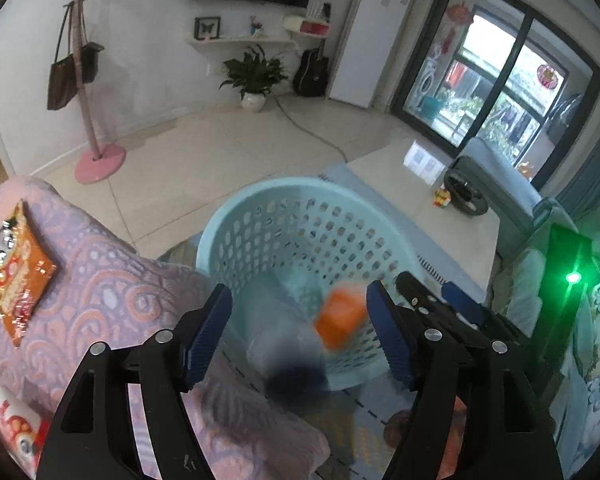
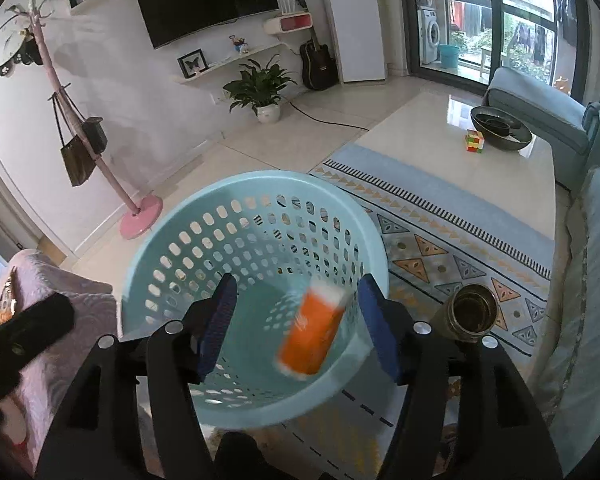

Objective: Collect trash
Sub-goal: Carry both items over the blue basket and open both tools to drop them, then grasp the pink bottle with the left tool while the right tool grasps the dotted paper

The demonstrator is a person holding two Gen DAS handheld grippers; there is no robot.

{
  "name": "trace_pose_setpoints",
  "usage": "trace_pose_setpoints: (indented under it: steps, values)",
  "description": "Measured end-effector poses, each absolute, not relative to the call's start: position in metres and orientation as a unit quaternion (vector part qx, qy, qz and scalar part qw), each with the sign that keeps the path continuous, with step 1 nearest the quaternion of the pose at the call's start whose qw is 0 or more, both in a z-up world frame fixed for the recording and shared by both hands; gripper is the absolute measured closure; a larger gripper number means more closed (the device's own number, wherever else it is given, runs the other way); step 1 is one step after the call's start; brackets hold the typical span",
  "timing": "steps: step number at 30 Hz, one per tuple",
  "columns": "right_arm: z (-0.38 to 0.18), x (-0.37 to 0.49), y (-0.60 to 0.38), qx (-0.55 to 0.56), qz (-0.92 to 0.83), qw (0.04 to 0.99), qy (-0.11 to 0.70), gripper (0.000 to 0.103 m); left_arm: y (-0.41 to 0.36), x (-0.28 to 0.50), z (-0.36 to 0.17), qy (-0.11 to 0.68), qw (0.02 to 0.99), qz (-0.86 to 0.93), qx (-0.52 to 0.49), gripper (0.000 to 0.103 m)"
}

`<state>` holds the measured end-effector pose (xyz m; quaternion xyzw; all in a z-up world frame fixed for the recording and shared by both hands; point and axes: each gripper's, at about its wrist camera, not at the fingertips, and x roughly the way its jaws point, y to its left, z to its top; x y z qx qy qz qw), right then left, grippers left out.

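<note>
Both grippers hang above one pale blue perforated laundry basket (image 2: pixel 188 240), and each has its two blue-padded fingers spread wide with nothing between the pads.

Between the fingers of the right gripper (image 2: pixel 298 324), just below and ahead, one orange carton (image 2: pixel 312 330) with white ends shows as a blur inside the basket, tilted; whether it rests on the basket floor or is in the air cannot be told. No other trash can be made out in the basket from this view. Just to the right of this gripper, outside the basket, one open metal can (image 2: pixel 470 312) stands upright on the patterned rug (image 2: pixel 440 240). To its left lies a lilac patterned blanket (image 2: pixel 76 304).

Between the fingers of the left gripper (image 1: pixel 300 328) the same orange carton (image 1: pixel 342 320) appears, again blurred, beside one smeared pale bottle-like shape (image 1: pixel 284 332) with a dark end, too blurred to name. To the left of this gripper, on the blanket (image 1: pixel 112 280), lies one orange snack packet (image 1: pixel 16 268), flat.

Farther ahead and to the right, on the low pale table (image 2: pixel 440 140), sit one puzzle cube (image 2: pixel 475 141) and, just beside it, one dark round bowl (image 2: pixel 500 128). Far ahead stand one potted plant (image 2: pixel 260 88), one pink coat stand (image 2: pixel 140 216) bearing two bags, and one black guitar (image 2: pixel 318 64).
</note>
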<state>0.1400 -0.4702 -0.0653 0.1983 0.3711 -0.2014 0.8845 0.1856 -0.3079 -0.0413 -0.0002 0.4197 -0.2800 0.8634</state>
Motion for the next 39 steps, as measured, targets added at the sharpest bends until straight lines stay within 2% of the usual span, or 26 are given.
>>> trace_pose_setpoints:
  steps: [1,6,13,22,29,38,39]
  values:
    - [-0.062,0.137,-0.470,0.197,-0.197,0.887,0.369,0.044,-0.305,0.182,-0.036,0.414,0.866,-0.282,-0.004,0.028]
    - [-0.037,0.118,-0.462,0.189,-0.183,0.899,0.350,0.043,-0.290,0.155,-0.006,0.384,0.876,-0.290,-0.017,0.024]
    - [0.014,0.081,-0.417,0.164,-0.130,0.927,0.310,0.043,-0.237,0.110,0.029,0.334,0.898,-0.284,-0.040,0.023]
    - [0.060,0.044,-0.315,0.121,-0.009,0.955,0.271,0.025,-0.130,0.047,0.050,0.288,0.922,-0.248,-0.079,0.023]
    - [0.047,0.048,-0.246,0.093,0.047,0.948,0.301,0.023,-0.045,0.026,0.033,0.296,0.934,-0.171,-0.102,0.023]
    - [0.013,0.055,-0.194,0.057,0.085,0.930,0.353,0.024,0.020,0.050,-0.021,0.374,0.909,-0.128,-0.135,0.025]
    - [0.010,0.057,-0.190,0.051,0.084,0.929,0.356,0.027,0.021,0.053,-0.026,0.379,0.906,-0.133,-0.134,0.025]
